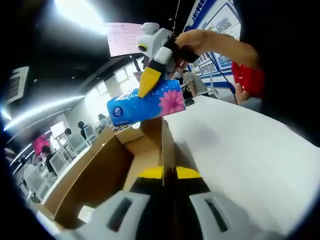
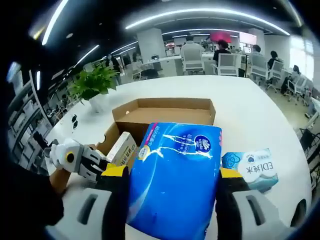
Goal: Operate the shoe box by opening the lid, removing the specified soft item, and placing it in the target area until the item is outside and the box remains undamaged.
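Left gripper view: left gripper (image 1: 170,176) pinching shoe box (image 1: 107,172) wall edge; right gripper (image 1: 150,80) holds blue tissue pack (image 1: 145,102) raised above far end.

Right gripper view: right gripper (image 2: 172,180) clamps tissue pack (image 2: 175,175) near open box (image 2: 165,112); white table (image 2: 250,110); second pack (image 2: 252,167) right.

In the left gripper view, the left gripper (image 1: 169,176) pinches the upright wall of the open brown cardboard shoe box (image 1: 107,172) on the white worktop (image 1: 240,150), while above it the right gripper (image 1: 150,80) clamps a blue plastic-wrapped tissue pack with a pink flower print (image 1: 145,102).
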